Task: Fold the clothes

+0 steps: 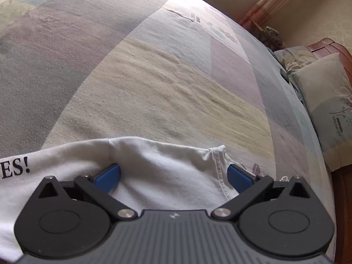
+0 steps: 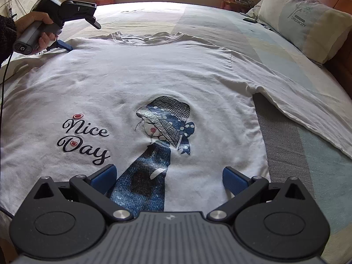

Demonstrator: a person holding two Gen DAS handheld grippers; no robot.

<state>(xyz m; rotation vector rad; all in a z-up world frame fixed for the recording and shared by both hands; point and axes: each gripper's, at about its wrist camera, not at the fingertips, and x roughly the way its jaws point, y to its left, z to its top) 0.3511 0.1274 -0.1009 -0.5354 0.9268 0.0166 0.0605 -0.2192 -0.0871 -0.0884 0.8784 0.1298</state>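
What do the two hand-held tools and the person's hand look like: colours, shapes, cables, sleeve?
Each tool, left tool and right tool, has blue textured finger pads, black linkage arms with silver pivot screws, round black housings and a ribbed grey body. In the right wrist view, the left hand grips a grey handle; a black cable hangs down, and the sleeve is dark and fuzzy.

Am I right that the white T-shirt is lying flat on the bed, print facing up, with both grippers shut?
Not quite: both are open. The left wrist view shows the left gripper with its blue fingers spread over a shirt edge, and the right wrist view shows the right gripper spread wide over the hem. The rest holds: the white T-shirt lies flat on the bed, print up.
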